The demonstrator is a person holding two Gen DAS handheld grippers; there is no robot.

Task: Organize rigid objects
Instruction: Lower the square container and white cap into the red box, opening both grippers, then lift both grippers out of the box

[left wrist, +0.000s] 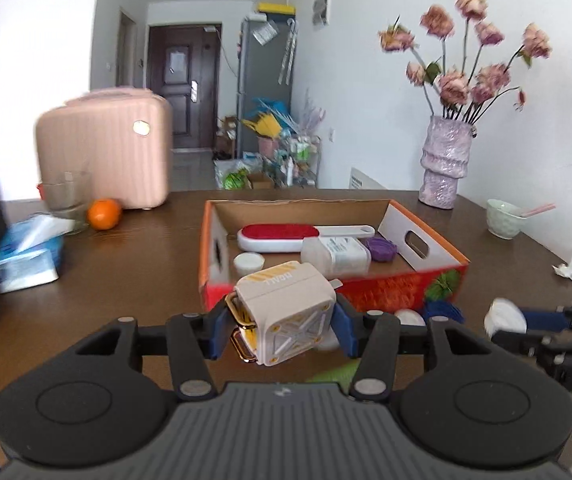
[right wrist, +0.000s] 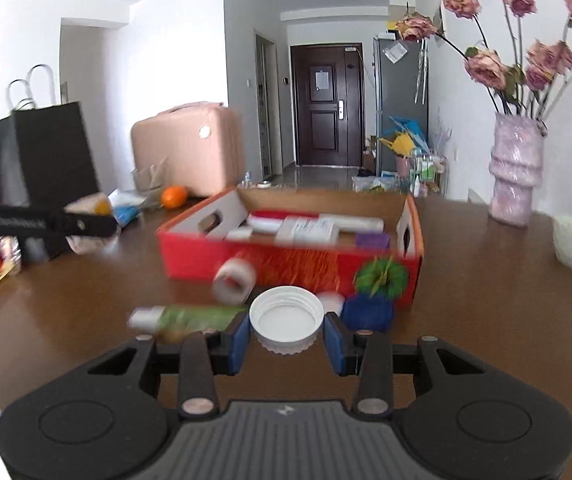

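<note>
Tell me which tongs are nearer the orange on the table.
Left. The left tongs, gripping the beige cube, sit on the orange's side; the right tongs, holding a white cap, are farther across.

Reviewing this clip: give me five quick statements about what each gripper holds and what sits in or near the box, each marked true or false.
1. The left gripper is clamped on a beige cube-shaped charger. True.
2. The right gripper is empty. False: it holds a white screw cap between its pads.
3. The cardboard box already holds a red-and-white lint brush. True.
4. The orange lies inside the box. False: it sits on the table, left of the box, beside the pink case.
5. The green bottle stands upright in the box. False: it lies on the table in front of the box.
</note>
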